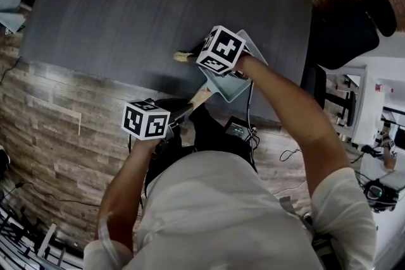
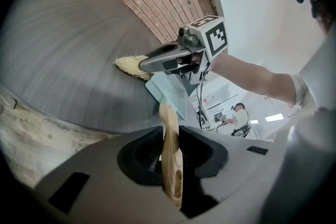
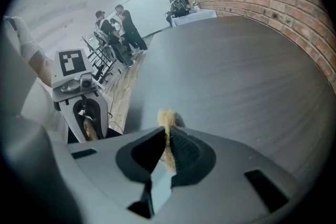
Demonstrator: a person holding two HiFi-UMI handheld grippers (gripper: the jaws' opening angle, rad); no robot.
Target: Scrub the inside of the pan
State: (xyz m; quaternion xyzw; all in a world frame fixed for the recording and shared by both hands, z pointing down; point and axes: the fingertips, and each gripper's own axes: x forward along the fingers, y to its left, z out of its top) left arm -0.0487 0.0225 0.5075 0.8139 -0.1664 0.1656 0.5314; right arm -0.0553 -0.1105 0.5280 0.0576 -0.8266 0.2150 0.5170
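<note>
My left tongs (image 2: 169,150) clench the pan's wooden handle (image 2: 169,128). The pan (image 1: 226,86) is at the bench's (image 1: 158,9) near edge, its handle pointing near-left toward me. My right tongs (image 3: 167,147) grasp the scrubber (image 3: 167,118).

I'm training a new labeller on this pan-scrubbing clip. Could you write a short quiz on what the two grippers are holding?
1. Multiple choice: the left gripper is clamped on A) a wooden handle, B) a cup, C) nothing.
2. True or false: the right gripper is empty.
3. Fill in: the wooden handle belongs to a pale blue, square ____.

Key
1. A.
2. False: its jaws pinch a tan fibrous scrubber.
3. pan.
</note>
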